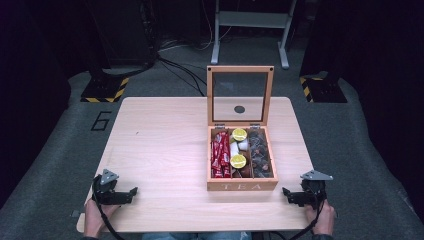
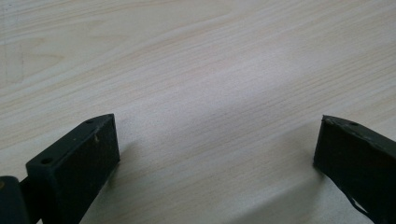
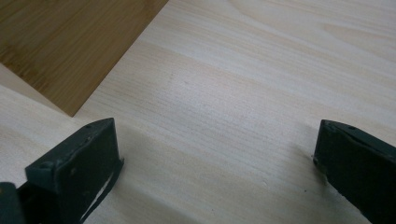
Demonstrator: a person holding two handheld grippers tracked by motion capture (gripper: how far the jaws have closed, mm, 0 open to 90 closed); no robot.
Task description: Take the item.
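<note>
Flanking the tea box (image 1: 242,186), both grippers spread, empty; its dark right-hand contents perhaps teabags.

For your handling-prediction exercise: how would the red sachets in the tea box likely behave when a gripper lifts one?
The red sachets look thin and flat, so probably light and floppy. They stand packed upright in the tea box, so neighbours may drag along.

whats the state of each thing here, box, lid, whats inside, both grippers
tea box: open, on the table
glass-paned lid: raised upright at the back
red sachets: in the left compartment
lemon slices: in the middle compartment
left gripper: open, holding nothing
right gripper: open, holding nothing
</note>
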